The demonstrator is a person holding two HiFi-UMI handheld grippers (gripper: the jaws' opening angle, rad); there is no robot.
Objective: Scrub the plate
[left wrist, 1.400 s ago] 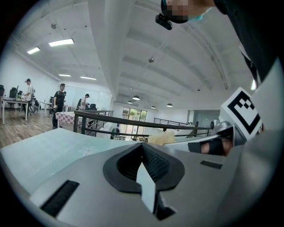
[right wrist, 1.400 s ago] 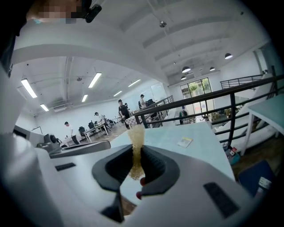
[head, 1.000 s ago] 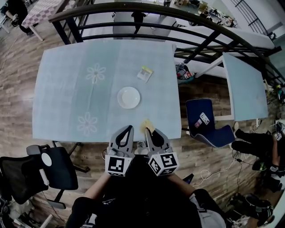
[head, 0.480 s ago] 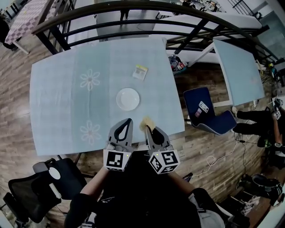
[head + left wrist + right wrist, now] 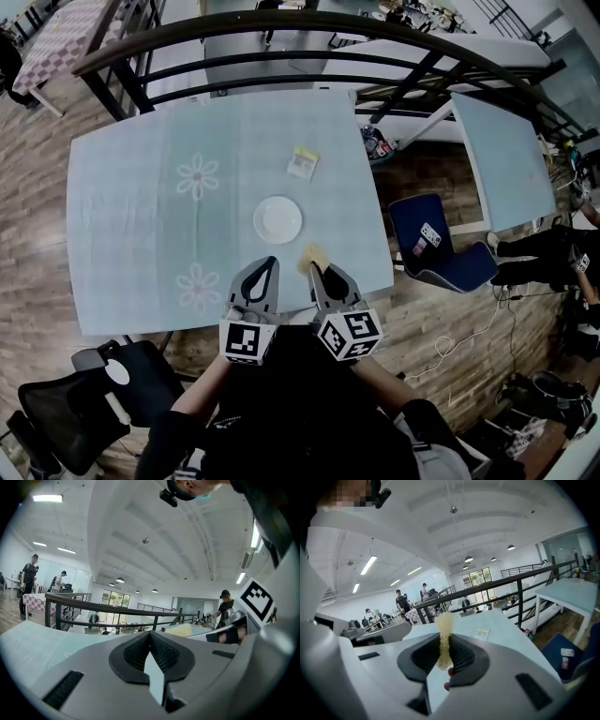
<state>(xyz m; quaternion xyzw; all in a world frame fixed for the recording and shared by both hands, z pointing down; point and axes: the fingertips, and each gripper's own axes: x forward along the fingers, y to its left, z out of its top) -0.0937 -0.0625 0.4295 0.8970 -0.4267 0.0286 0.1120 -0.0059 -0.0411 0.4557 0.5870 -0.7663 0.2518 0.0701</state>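
A small white plate (image 5: 277,219) lies on the pale blue table (image 5: 141,187), right of its middle. My right gripper (image 5: 316,265) is shut on a thin yellow sponge (image 5: 313,256), which sticks up between its jaws (image 5: 443,639) over the table's near edge, just short of the plate. My left gripper (image 5: 265,265) is shut with nothing in it, side by side with the right one; in the left gripper view its tips (image 5: 151,641) meet. Both grippers are held low, near my body.
A yellow-and-white packet (image 5: 302,161) lies beyond the plate. A black railing (image 5: 281,23) runs behind the table. A blue chair (image 5: 436,246) stands to the right, a black office chair (image 5: 70,403) at lower left. A second table (image 5: 502,155) is further right.
The head view has shifted, so the table and plate sit slightly differently in the picture. Both grippers keep their places near the table's near edge, the sponge still held.
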